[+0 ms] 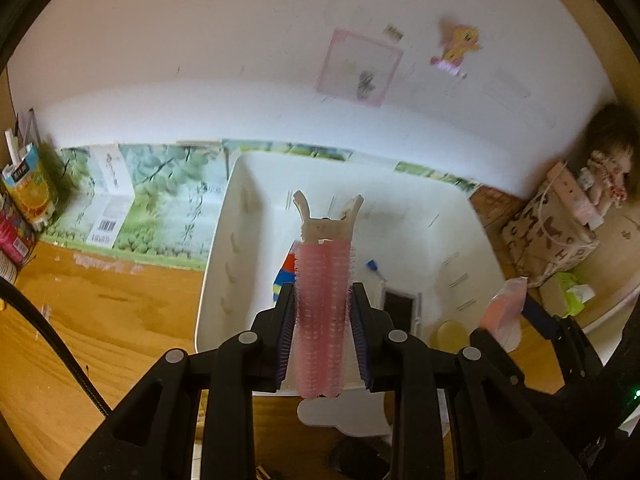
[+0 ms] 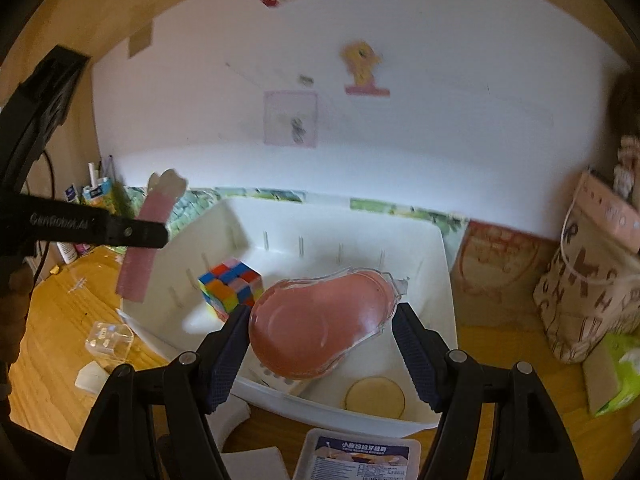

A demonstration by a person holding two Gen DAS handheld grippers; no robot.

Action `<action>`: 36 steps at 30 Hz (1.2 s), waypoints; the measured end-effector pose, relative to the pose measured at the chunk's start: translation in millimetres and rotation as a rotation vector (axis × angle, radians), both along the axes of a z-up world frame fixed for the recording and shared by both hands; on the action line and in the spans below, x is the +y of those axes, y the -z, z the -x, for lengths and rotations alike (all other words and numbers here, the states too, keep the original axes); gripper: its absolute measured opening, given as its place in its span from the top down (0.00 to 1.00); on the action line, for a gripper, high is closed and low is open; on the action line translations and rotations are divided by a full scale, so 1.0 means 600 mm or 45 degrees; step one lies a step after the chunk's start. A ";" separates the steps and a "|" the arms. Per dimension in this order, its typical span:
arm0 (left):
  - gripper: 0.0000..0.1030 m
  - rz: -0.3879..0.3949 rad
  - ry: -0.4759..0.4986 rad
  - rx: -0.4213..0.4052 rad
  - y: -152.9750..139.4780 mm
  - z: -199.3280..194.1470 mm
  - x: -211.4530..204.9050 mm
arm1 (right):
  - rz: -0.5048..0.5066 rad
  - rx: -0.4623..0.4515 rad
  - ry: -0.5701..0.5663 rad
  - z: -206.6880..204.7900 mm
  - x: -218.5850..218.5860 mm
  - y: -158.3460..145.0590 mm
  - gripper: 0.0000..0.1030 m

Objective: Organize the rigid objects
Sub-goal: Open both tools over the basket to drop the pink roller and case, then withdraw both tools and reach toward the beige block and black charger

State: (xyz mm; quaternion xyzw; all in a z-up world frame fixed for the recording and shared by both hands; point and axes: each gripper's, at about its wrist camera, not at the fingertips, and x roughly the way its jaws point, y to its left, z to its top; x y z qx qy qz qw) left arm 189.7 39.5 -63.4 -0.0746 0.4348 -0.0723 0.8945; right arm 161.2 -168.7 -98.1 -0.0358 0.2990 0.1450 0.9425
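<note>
My left gripper [image 1: 323, 316] is shut on a pink bristly hair-roller clip [image 1: 323, 304] with a beige clip end, held above the near edge of the white bin [image 1: 224, 248]. It also shows in the right wrist view [image 2: 144, 240]. My right gripper [image 2: 320, 332] is shut on a pink pear-shaped case in clear plastic [image 2: 320, 320], held over the white bin [image 2: 444, 280]; the case also shows in the left wrist view [image 1: 504, 312]. Inside the bin lie a colourful puzzle cube [image 2: 232, 288], a round yellowish disc [image 2: 375, 398] and a small black-and-white card [image 1: 398, 312].
The bin stands on a wooden desk [image 1: 100, 312] against a white wall. A juice carton [image 1: 30, 192] stands far left. A patterned bag [image 2: 588, 288], a green tissue pack [image 2: 620, 376], a clear small box [image 2: 109, 340] and a labelled white box [image 2: 360, 456] lie around the bin.
</note>
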 end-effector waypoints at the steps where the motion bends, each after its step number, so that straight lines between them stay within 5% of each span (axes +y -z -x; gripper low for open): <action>1: 0.72 -0.004 -0.006 0.009 0.003 -0.001 0.000 | -0.004 0.009 0.004 -0.003 -0.002 0.003 0.30; 4: 0.67 -0.022 -0.015 0.026 0.005 -0.005 -0.002 | -0.011 0.026 0.016 -0.006 -0.007 0.008 0.24; 6: 0.58 -0.038 -0.021 0.021 0.001 -0.004 -0.004 | -0.016 0.034 0.018 -0.007 -0.008 0.009 0.23; 8: 0.38 -0.041 -0.027 0.006 -0.009 0.000 -0.005 | -0.018 0.038 0.007 -0.007 -0.007 0.007 0.23; 10: 0.32 -0.034 -0.039 -0.021 -0.019 0.008 -0.003 | -0.019 0.028 0.001 -0.003 -0.006 0.003 0.23; 25: 0.27 -0.059 -0.203 -0.223 -0.108 0.125 0.032 | -0.104 -0.099 -0.032 0.069 -0.016 -0.075 0.22; 36: 0.27 -0.089 -0.395 -0.150 -0.085 0.221 0.073 | -0.276 0.077 -0.039 0.105 -0.042 -0.053 0.21</action>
